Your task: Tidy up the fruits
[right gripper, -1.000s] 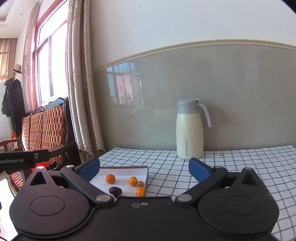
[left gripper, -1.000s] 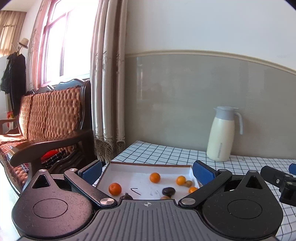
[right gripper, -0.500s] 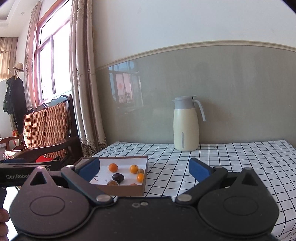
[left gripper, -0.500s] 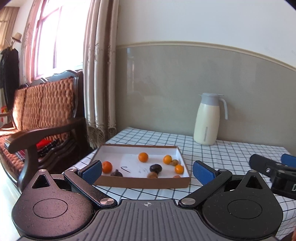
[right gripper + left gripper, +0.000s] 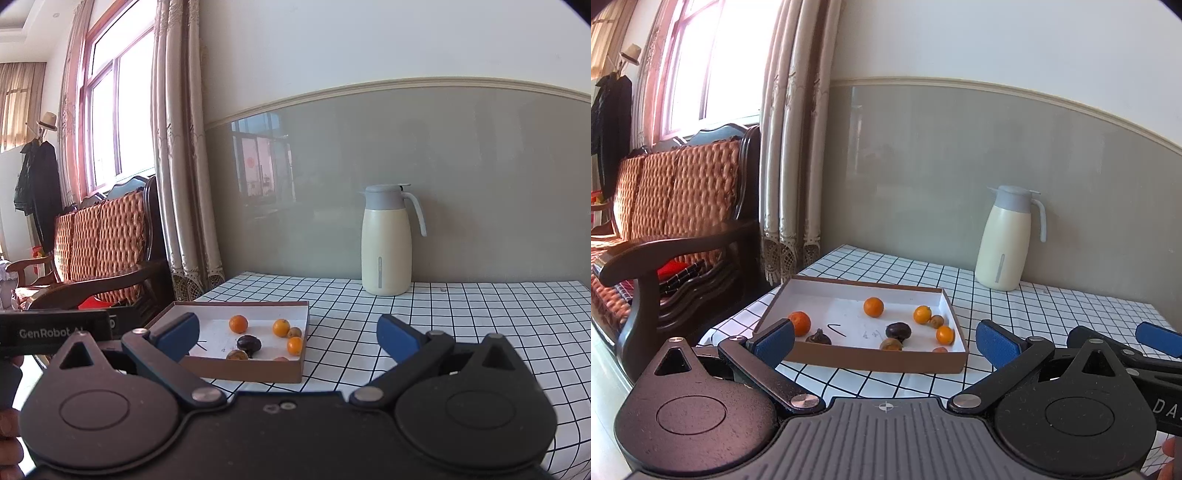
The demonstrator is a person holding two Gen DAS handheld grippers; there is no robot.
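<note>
A shallow brown box (image 5: 871, 360) with a white floor sits on the checked tablecloth at the table's left end. In it lie several small orange fruits (image 5: 873, 307), a dark round fruit (image 5: 898, 329) and some brownish ones (image 5: 891, 344). My left gripper (image 5: 886, 341) is open and empty, held just in front of the box. My right gripper (image 5: 288, 332) is open and empty, to the right of the box (image 5: 243, 369); the fruits (image 5: 238, 323) show in its view too. The right gripper's fingers (image 5: 1156, 334) show at the right edge of the left wrist view.
A cream thermos jug (image 5: 1006, 243) stands at the back against the grey wall, also in the right wrist view (image 5: 386, 242). A wooden sofa (image 5: 665, 229) and a curtain (image 5: 790, 166) are left of the table. The table's left edge runs beside the box.
Both grippers have pulled back and risen; the box now shows whole, with its front wall in view. The fruits have not moved. Both grippers stay open.
</note>
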